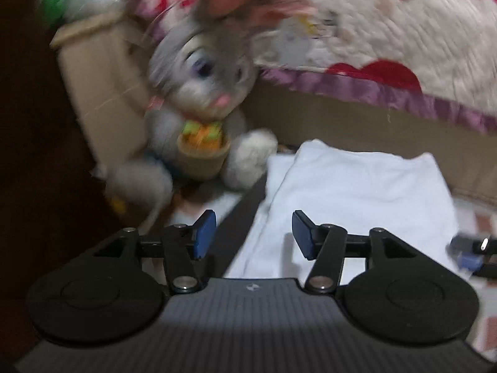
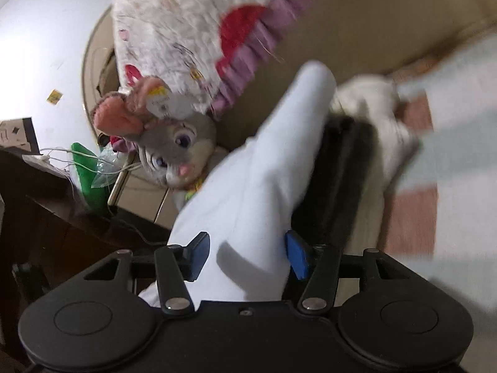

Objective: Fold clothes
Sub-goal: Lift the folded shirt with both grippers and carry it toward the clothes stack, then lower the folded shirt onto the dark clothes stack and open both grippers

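Left gripper (image 1: pixel 253 233): jaws apart, holding nothing, poised over the folded white garment (image 1: pixel 357 192) lying on the bed.
Right gripper (image 2: pixel 245 256): jaws spread, white cloth (image 2: pixel 257 171) draped between them, not pinched.
Risk: unclamped cloth may slide off and undo the fold.
Obstruction: plush rabbit (image 1: pixel 202 99) sits just beside the garment; a sweep could snag it.
Visibility: motion blur obscures edges.

No readable text anywhere. Paper tag (image 2: pixel 160 101) on plush rabbit's (image 2: pixel 177 146) ear: print too blurred to read.
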`<state>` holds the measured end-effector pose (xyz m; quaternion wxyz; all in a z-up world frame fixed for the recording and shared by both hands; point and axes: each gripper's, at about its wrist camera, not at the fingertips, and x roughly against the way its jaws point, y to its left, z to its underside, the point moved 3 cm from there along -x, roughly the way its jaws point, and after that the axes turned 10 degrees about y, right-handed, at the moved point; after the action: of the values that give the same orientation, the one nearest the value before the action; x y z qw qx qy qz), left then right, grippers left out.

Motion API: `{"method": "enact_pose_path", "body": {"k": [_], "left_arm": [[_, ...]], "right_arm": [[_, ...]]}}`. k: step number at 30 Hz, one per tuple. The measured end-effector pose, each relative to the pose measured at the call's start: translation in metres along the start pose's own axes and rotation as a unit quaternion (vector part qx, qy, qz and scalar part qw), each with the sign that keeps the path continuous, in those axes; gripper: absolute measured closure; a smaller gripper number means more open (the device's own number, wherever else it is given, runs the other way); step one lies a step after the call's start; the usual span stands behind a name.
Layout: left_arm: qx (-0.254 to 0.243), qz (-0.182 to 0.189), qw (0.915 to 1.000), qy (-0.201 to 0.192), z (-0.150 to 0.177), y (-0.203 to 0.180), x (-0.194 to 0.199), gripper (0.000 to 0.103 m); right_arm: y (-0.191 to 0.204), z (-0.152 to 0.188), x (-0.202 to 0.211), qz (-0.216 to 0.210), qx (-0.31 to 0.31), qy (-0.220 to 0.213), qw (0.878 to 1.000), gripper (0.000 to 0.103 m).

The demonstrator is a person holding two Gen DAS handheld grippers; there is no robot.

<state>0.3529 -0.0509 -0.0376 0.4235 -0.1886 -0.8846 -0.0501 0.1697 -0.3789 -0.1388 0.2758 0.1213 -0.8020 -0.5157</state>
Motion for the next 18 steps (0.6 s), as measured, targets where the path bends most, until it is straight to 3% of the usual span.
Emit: {"method": "enact_pose_path", "body": {"k": [3,6,10,11,12,15,18], "left_arm": [[0.083,0.09,0.9916,0.041,0.026,0.021,-0.011,0.051],[0.112,0.116,0.9861,0.041,0.036,0.024,-0.024,0.05],[0.151,0.149,0.9764,0.04,0.037,0.023,-0.047,0.045],[0.149,0.142,0.9775,0.049,0.033,0.022,-0.051,0.066],[0.142,0.13,0.9794,0.06,0.029,0.022,-0.054,0.083],[0.071,0.071,0.9941,0.041,0.003,0.008,-0.025,0.089],[0.034,0.015,0.9991,0.019,-0.02,0.002,0.007,0.089]], "right_arm": [[-0.004,0.021,-0.003,-0.029,-0.008,0.04,0.999,0.044],[0.0,0.031,-0.017,-0.031,0.022,0.06,0.997,0.044],[0.002,0.035,-0.025,-0.043,0.024,0.045,0.998,0.047],[0.005,0.033,-0.031,-0.045,0.023,0.052,0.997,0.074],[0.009,0.028,-0.036,-0.048,0.013,0.063,0.997,0.081],[0.026,0.02,-0.032,-0.14,-0.08,0.07,0.985,0.082],[0.028,0.029,-0.037,-0.214,-0.212,0.113,0.947,0.083]]}}
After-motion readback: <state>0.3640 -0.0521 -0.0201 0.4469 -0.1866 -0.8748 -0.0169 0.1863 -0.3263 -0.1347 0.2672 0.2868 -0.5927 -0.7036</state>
